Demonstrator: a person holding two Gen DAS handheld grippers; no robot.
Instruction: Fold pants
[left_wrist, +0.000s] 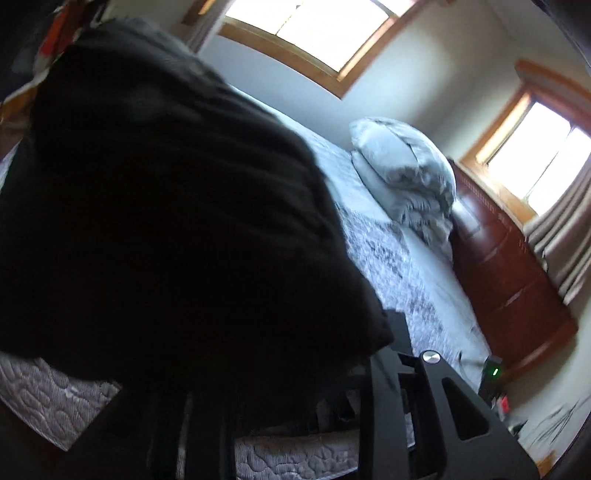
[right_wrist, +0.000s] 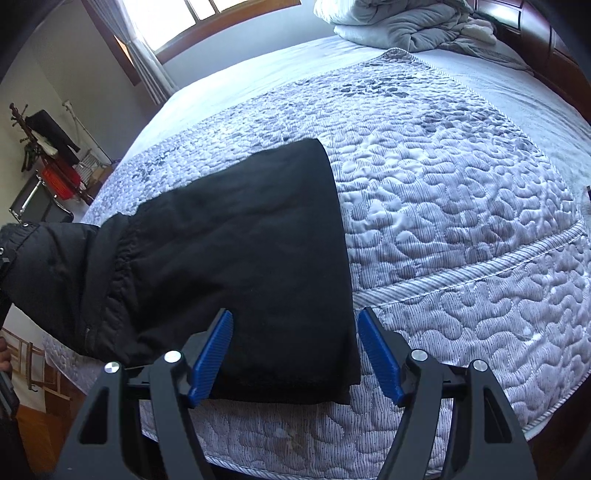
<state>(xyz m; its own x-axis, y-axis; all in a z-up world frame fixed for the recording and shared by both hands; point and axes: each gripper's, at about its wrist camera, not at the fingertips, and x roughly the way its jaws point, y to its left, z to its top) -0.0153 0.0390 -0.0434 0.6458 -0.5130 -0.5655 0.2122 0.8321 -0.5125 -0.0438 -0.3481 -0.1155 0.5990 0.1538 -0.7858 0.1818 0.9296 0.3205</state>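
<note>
Black pants folded at the near edge of the bed, right gripper spread at their hem.

The right gripper (right_wrist: 295, 354) has its blue pads (right_wrist: 212, 354) apart, either side of the near corner of the pants (right_wrist: 236, 240), gripping nothing. The pants lie flat on the quilt (right_wrist: 461, 206). In the left view the pants (left_wrist: 155, 206) hide the left gripper (left_wrist: 354, 387); whether its jaws grip cannot be told. Beyond lie a duvet (right_wrist: 402, 22) and a window (left_wrist: 314, 26).

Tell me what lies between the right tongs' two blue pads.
In the right wrist view, the right tongs stand open, and the near edge of the black pants lies between the pads, on the quilted bedspread.
</note>
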